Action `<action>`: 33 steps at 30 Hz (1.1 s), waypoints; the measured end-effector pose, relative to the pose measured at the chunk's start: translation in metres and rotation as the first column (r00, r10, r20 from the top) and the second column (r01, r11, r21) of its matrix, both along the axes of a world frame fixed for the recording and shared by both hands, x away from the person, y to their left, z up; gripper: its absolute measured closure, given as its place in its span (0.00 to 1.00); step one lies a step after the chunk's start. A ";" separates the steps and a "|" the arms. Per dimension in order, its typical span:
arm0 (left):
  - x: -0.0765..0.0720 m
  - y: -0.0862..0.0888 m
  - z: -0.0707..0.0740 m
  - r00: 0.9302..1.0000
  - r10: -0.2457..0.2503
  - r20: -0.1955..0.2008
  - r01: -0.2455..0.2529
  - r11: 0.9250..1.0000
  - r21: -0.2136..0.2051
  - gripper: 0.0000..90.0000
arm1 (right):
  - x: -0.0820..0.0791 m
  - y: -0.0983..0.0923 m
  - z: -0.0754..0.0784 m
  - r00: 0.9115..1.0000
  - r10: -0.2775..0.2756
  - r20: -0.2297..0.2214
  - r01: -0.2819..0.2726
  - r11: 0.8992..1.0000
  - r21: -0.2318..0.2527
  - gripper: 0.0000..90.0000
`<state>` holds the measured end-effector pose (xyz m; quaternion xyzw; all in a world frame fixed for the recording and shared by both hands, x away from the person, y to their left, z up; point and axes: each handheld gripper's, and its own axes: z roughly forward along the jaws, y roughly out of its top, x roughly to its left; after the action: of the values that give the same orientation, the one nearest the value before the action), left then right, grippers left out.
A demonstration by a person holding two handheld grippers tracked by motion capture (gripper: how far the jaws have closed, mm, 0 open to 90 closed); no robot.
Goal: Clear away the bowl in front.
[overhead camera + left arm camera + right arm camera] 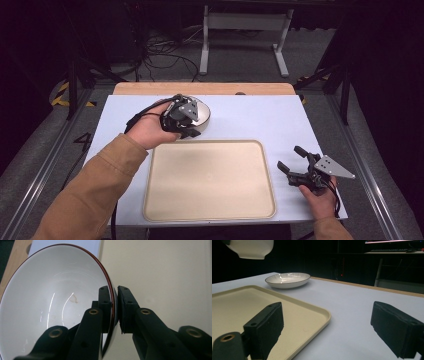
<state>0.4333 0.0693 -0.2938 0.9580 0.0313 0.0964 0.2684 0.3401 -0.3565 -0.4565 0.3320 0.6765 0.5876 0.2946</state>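
Left gripper (114, 305) clamped on bowl (50, 302) rim; right gripper (327, 332) agape

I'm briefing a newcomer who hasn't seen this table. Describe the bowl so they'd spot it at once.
Start at the beige tray in the middle of the table, then look just past its far left corner. There the left gripper pinches the bowl by its rim. It is deep and white with a thin red-brown edge, unlike the shallow dark-rimmed plate.
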 end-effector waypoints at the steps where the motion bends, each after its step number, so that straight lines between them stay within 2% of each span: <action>1: -0.003 -0.001 0.000 1.000 -0.009 -0.002 0.009 1.000 0.005 0.91 | 0.000 0.000 0.000 1.000 -0.001 0.001 0.001 1.000 0.000 0.12; 7: -0.017 -0.007 0.003 0.999 -0.044 -0.006 0.044 0.999 0.011 0.91 | 0.000 0.000 0.000 1.000 0.000 0.000 0.000 1.000 0.000 0.12; 8: -0.021 -0.008 0.006 0.998 -0.058 -0.001 0.058 0.998 0.024 0.91 | 0.000 0.000 0.000 1.000 0.000 0.000 0.000 1.000 0.000 0.13; 15: -0.035 -0.014 0.011 0.996 -0.084 0.010 0.084 0.996 0.042 0.91 | 0.000 0.000 0.000 1.000 0.004 -0.002 -0.004 1.000 -0.002 0.13; 19: -0.044 -0.018 0.010 0.994 -0.108 0.008 0.108 0.993 0.038 0.91 | 0.000 0.000 0.000 1.000 0.005 -0.001 -0.005 1.000 -0.002 0.13; 28: -0.058 -0.027 0.009 0.986 -0.169 0.008 0.168 0.985 0.040 0.91 | 0.000 0.000 0.000 1.000 0.008 -0.002 -0.008 1.000 0.001 0.13; 33: -0.064 -0.033 0.002 0.980 -0.199 -0.004 0.198 0.978 0.059 0.91 | 0.000 0.000 0.000 1.000 0.007 -0.001 -0.007 1.000 0.002 0.13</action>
<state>0.3693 0.0360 -0.2923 0.9637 -0.0676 0.0711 0.2482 0.3400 -0.3562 -0.4565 0.3300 0.6773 0.5892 0.2919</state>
